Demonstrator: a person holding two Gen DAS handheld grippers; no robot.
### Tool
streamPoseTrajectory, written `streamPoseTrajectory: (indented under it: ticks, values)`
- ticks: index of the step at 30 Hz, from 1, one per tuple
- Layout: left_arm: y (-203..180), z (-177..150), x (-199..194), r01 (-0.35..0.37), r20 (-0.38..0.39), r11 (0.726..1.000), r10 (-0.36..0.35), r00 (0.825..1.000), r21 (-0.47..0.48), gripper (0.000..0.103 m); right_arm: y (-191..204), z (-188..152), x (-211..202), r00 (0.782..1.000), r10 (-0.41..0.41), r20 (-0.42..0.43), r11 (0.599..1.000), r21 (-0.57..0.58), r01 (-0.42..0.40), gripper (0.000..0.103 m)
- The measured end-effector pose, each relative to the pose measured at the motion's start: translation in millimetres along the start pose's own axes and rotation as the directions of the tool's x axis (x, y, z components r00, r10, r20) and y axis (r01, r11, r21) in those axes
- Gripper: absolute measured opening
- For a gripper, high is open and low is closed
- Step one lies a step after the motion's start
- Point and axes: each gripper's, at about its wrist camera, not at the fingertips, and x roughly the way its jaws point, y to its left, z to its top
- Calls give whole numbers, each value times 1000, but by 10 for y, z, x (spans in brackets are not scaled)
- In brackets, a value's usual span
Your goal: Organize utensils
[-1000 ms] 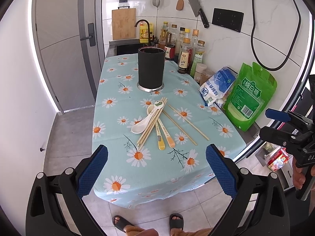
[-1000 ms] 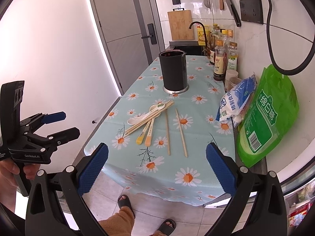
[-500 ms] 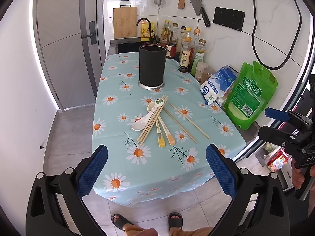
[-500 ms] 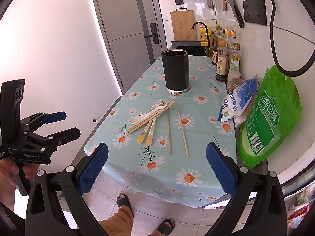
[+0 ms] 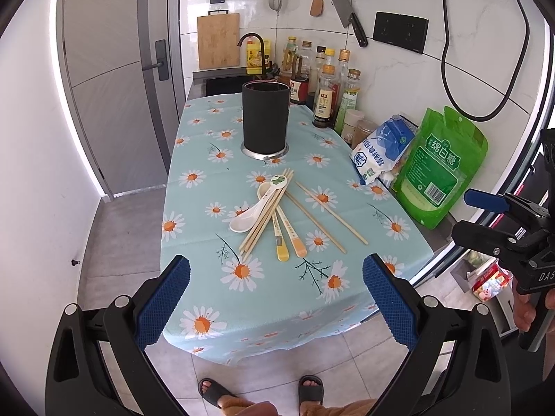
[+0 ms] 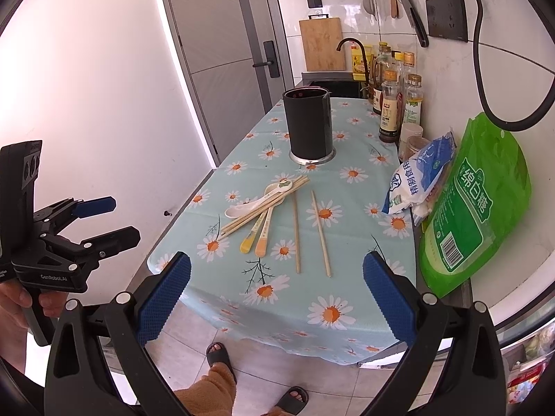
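Observation:
A pile of utensils lies on the daisy tablecloth (image 5: pixel 208 208): a white ceramic spoon (image 5: pixel 255 206), a bundle of wooden chopsticks (image 5: pixel 265 216), two loose chopsticks (image 5: pixel 329 216) and two spoons with yellow and orange ends (image 5: pixel 288 239). A black cylindrical holder (image 5: pixel 265 118) stands upright behind them. My left gripper (image 5: pixel 276 301) is open and empty, held off the table's near edge. My right gripper (image 6: pixel 276 301) is open and empty, also short of the table. The pile (image 6: pixel 267 201) and holder (image 6: pixel 308 124) show in the right wrist view too.
Sauce bottles (image 5: pixel 329 93), a blue-white bag (image 5: pixel 381 149) and a green bag (image 5: pixel 440 170) line the right wall. A sink with faucet (image 5: pixel 255 53) is behind the holder. A door (image 5: pixel 114 79) is at left. My feet (image 5: pixel 263 388) are on the tiled floor.
Both grippers have drifted slightly nearer the table and a little higher. Nothing on the table has moved. Both stay open.

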Motion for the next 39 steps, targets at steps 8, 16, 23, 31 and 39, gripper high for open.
streamPoseTrajectory:
  ticks: [8, 16, 23, 31, 39]
  values:
    - [-40, 74, 9, -14, -8, 1000, 14, 1000, 8, 97, -31, 14, 27, 1000, 7, 6, 1000, -4, -7, 99]
    - [-98, 127, 26, -38, -16, 999, 39, 999, 13, 97, -135, -20, 60, 999, 35, 3, 999, 11, -35, 99]
    - [-185, 147, 65, -57, -28, 998, 58, 998, 32, 97, -242, -7, 89, 998, 62, -5, 997, 43, -61, 99]
    - [-203, 183, 96, -57, -45, 998, 59, 997, 35, 97, -264, 50, 168, 997, 67, -29, 998, 21, -66, 99]
    - [-33, 316, 326, -23, -65, 999, 26, 998, 39, 97, -302, 196, 419, 997, 46, -59, 998, 42, -44, 99]
